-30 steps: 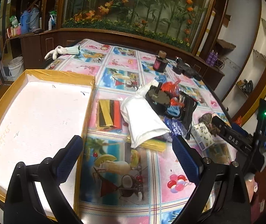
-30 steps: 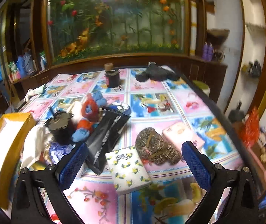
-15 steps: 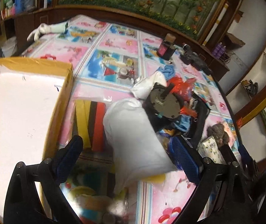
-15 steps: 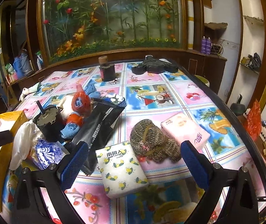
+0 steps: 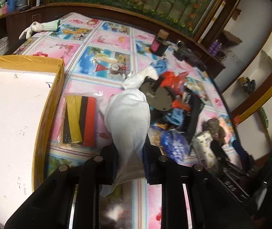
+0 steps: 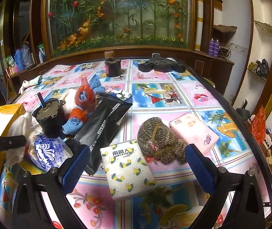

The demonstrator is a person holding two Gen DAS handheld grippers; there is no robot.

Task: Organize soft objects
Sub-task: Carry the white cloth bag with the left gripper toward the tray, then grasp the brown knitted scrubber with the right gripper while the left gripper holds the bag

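Note:
My left gripper (image 5: pixel 130 158) is shut on a white cloth (image 5: pixel 130 118) whose near end is pinched between the pads; the rest drapes toward the pile. To its left lies the yellow-rimmed white tray (image 5: pixel 46 110). In the right wrist view the left gripper (image 6: pixel 24 142) shows as a black bar holding the white cloth (image 6: pixel 19 122). My right gripper (image 6: pixel 136 164) stands open over a white tissue pack with lemon print (image 6: pixel 127 169), not touching it. A brown knitted bundle (image 6: pixel 158 141) and a pink tissue pack (image 6: pixel 193 131) lie just beyond.
A pile holds a black motor (image 6: pixel 49 117), blue-and-orange cloths (image 6: pixel 78 114), a black pouch (image 6: pixel 105 124) and a blue-printed bag (image 6: pixel 44 152). Coloured strips in a clear bag (image 5: pixel 78 120) lie beside the tray. A dark jar (image 6: pixel 113 66), black tool (image 6: pixel 160 64) and white glove (image 5: pixel 38 27) sit far back.
The left gripper moved in over the white cloth and went from wide open to shut on it. The right gripper barely moved and stayed open.

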